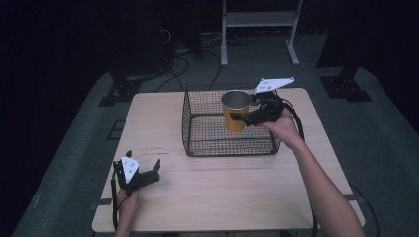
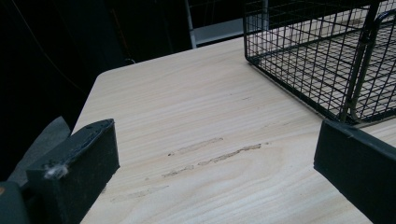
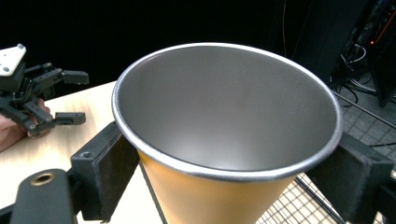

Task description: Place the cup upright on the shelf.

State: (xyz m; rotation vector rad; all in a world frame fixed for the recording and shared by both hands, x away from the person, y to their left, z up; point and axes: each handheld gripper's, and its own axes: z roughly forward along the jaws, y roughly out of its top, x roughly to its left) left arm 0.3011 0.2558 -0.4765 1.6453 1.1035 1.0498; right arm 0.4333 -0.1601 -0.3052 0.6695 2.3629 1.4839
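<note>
The yellow metal cup (image 1: 235,111) was gripped upright between the pads of the right gripper (image 1: 242,117), held above the wire basket (image 1: 197,143) toward its 1 o'clock corner. It was judged carried, not yet set down. The left gripper (image 1: 143,170), jaws wide and empty, was rested on the table (image 1: 222,197) at 7 o'clock.

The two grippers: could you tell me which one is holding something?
The right gripper, clamped on the yellow cup above the wire basket; the left gripper rests open on the table.
</note>
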